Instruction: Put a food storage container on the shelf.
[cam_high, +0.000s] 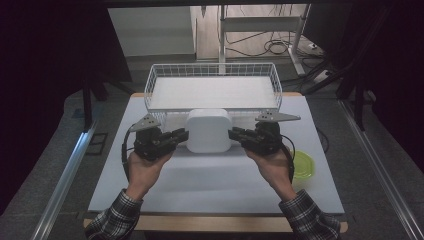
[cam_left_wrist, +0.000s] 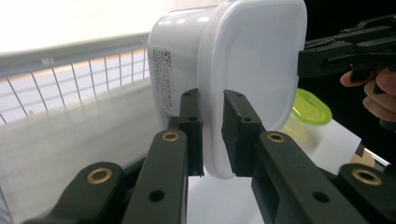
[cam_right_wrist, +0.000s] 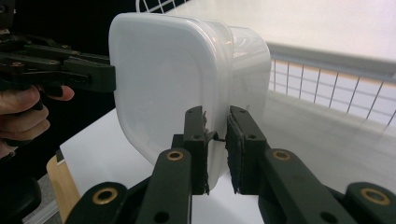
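A white lidded tub (cam_high: 209, 130) is sitting between the two grippers, above the near part of the white table (cam_high: 215, 180), just in front of the wire basket (cam_high: 212, 85). Whether it is resting on the table or being held clear of it cannot be told from the high view.

The left gripper (cam_high: 181, 135) is pinching the tub's left edge. In the left gripper view its two black jaws are closing on the rim of the tub (cam_left_wrist: 233, 84), one jaw on each side of the lid's lip. The left hand (cam_high: 145, 167) is wrapping the gripper body from below.

The right gripper (cam_high: 235, 134) is pinching the opposite edge. In the right gripper view its jaws are squeezing the rim of the tub (cam_right_wrist: 177, 79) in the same way, with the lid face turned toward the camera's left. The right hand (cam_high: 272, 165) is gripping the tool from beneath.

A small clear cup with a green lid (cam_high: 302, 166) is standing on the table near the right hand, well apart from the tub; it is also showing behind the tub in the left gripper view (cam_left_wrist: 308, 112).

The basket is standing at the far side of the table, its near wall just behind the tub.
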